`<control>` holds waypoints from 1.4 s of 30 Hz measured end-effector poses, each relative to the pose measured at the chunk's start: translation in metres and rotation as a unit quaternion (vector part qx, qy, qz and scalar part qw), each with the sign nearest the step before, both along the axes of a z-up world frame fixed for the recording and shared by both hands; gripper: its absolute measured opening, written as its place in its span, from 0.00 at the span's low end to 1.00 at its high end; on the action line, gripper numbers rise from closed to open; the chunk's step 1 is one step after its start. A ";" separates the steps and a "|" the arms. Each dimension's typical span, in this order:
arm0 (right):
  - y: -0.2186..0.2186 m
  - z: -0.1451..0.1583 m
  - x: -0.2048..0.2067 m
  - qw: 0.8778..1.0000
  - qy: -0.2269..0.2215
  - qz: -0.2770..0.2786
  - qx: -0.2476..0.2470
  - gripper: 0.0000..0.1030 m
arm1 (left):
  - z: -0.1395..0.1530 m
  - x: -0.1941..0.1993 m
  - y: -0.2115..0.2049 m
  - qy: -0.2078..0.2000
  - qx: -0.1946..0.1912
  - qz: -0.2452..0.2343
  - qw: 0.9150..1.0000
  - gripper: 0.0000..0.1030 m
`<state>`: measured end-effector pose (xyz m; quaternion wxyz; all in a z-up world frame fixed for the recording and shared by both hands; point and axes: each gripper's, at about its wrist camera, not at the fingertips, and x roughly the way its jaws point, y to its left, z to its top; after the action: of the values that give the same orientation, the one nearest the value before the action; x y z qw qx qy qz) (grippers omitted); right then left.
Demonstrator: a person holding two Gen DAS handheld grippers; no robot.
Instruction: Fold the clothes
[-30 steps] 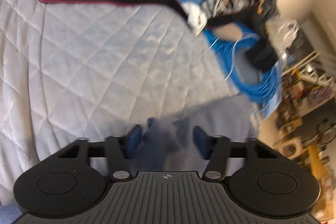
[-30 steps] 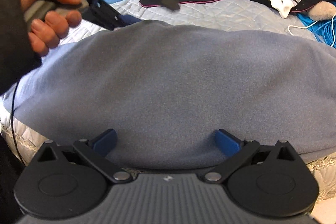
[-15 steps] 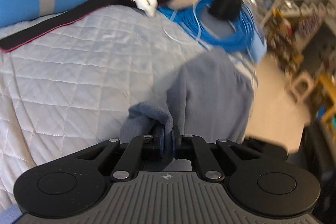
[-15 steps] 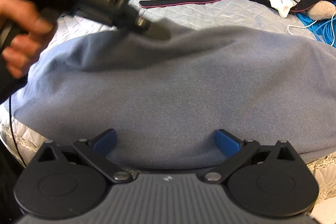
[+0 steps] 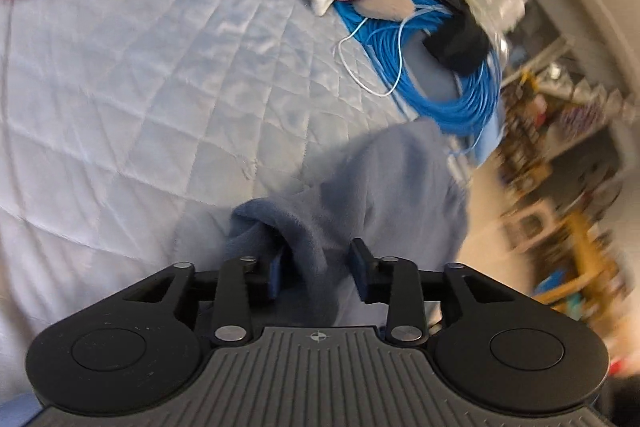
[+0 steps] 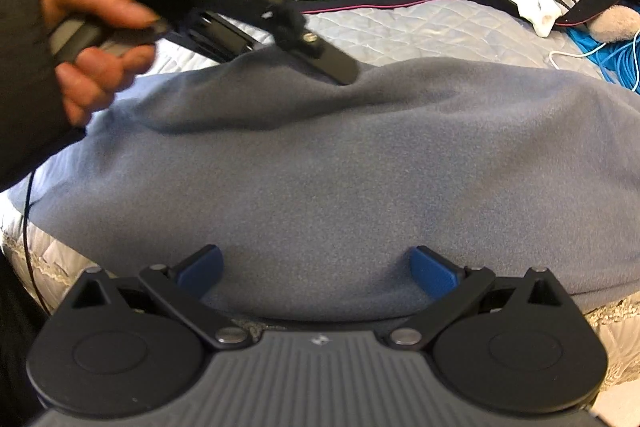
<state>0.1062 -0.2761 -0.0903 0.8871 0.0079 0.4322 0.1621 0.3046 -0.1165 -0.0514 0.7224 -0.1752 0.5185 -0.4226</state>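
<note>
Left wrist view: a fold of the grey-blue fleece garment (image 5: 360, 195) is seen between the left gripper's (image 5: 316, 273) opening jaws; the right gripper (image 6: 316, 269) is held wide apart over its near edge.

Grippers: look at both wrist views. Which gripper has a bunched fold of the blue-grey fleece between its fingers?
The left gripper, its jaws opening around a raised fleece fold; the right gripper gapes over flat cloth.

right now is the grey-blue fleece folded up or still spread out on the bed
Mostly spread: the fleece lies as one broad sheet across the quilt, with only its far edge bunched between the opening jaws of the left gripper.
</note>
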 end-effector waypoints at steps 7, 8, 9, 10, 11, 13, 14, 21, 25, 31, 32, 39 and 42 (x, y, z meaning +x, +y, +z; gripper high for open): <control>0.000 0.000 0.002 1.000 0.006 0.012 -0.003 1.00 | -0.040 0.037 0.005 0.138 -0.108 0.089 0.980 0.46; 0.000 0.000 0.002 1.000 0.006 0.014 -0.002 1.00 | -0.044 0.039 0.006 0.146 -0.114 0.100 0.978 0.45; -0.001 0.000 0.002 1.000 0.006 0.015 -0.002 1.00 | -0.045 0.041 0.006 0.148 -0.119 0.107 0.976 0.45; -0.001 -0.001 0.002 1.000 0.006 0.016 -0.002 1.00 | -0.044 0.042 0.005 0.140 -0.120 0.107 0.977 0.45; -0.001 -0.001 0.002 1.000 0.006 0.017 -0.002 1.00 | -0.041 0.043 0.004 0.128 -0.122 0.107 0.979 0.44; 0.000 -0.001 0.002 1.000 0.006 0.018 -0.002 1.00 | -0.031 0.044 0.003 0.098 -0.120 0.104 0.982 0.40; 0.000 -0.001 0.002 1.000 0.006 0.019 -0.002 1.00 | -0.025 0.044 0.003 0.078 -0.116 0.102 0.985 0.34; 0.004 -0.003 0.002 1.000 0.009 0.020 -0.015 1.00 | -0.003 0.038 0.004 -0.027 -0.060 0.097 0.993 0.04; 0.004 -0.003 0.001 1.000 0.009 0.021 -0.018 1.00 | -0.005 0.042 0.008 -0.035 -0.049 0.103 0.993 0.04; 0.002 -0.003 0.002 1.000 0.011 0.021 -0.017 1.00 | -0.002 0.041 0.001 -0.080 -0.011 0.077 0.994 0.04; 0.002 -0.003 0.002 1.000 0.011 0.021 -0.017 1.00 | -0.001 0.040 -0.001 -0.086 -0.006 0.072 0.994 0.04; 0.000 -0.003 0.005 1.000 0.012 0.021 -0.016 1.00 | 0.002 0.043 0.001 -0.052 0.008 0.038 0.998 0.21; 0.002 -0.002 0.000 1.000 0.012 0.022 -0.015 1.00 | 0.004 0.043 0.014 -0.029 -0.006 0.041 0.999 0.44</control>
<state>0.1065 -0.2741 -0.0925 0.8782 -0.0133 0.4450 0.1747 0.3474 -0.1029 -0.0476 0.7525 -0.1885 0.4874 -0.4008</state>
